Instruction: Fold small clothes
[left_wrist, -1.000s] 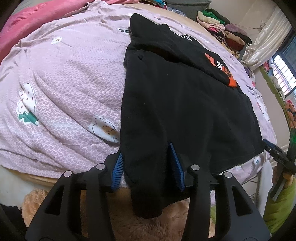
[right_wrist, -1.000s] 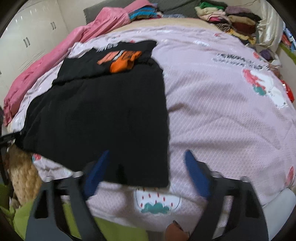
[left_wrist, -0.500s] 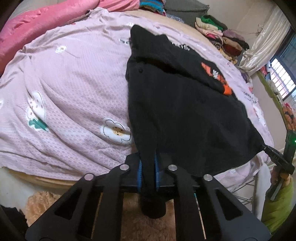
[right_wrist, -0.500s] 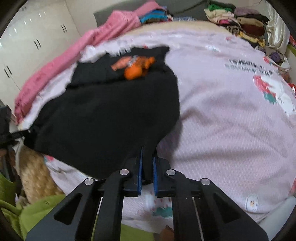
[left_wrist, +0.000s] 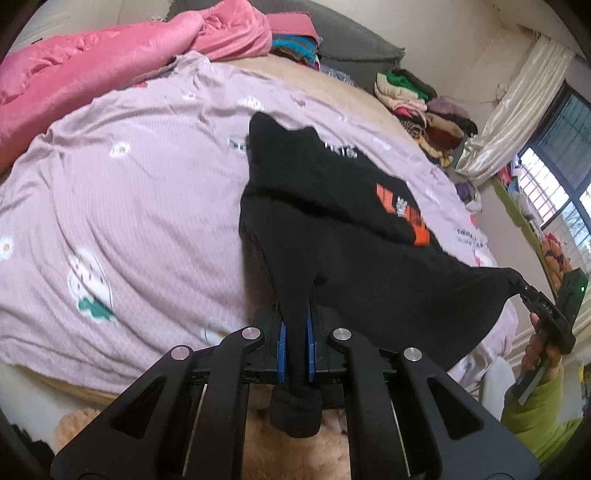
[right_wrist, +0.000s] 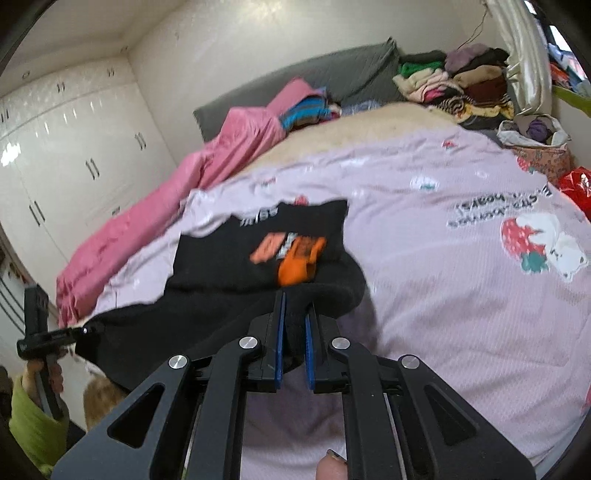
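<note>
A black garment (left_wrist: 354, 236) with an orange print (left_wrist: 402, 214) lies on the pink bedsheet (left_wrist: 129, 206), its near edge lifted off the bed. My left gripper (left_wrist: 294, 343) is shut on the near left corner, and black cloth hangs out below the blue pads. My right gripper (right_wrist: 294, 332) is shut on the near right corner of the black garment (right_wrist: 229, 295). The cloth stretches between the two grips. Across the hem, each wrist view shows the other gripper: the right gripper (left_wrist: 517, 286), the left gripper (right_wrist: 79, 332). The far part with the orange print (right_wrist: 291, 254) still rests on the sheet.
A pink quilt (left_wrist: 92, 70) lies bunched along the far left of the bed. Stacks of folded clothes (left_wrist: 424, 107) sit at the headboard end near a curtain (left_wrist: 509, 110). White wardrobes (right_wrist: 66, 147) line the wall. A tan fluffy rug (left_wrist: 295, 454) lies below the bed edge.
Both grippers closed on the garment's near corners, then rose, lifting the near edge off the bed. Both views now tilt up toward the headboard.
</note>
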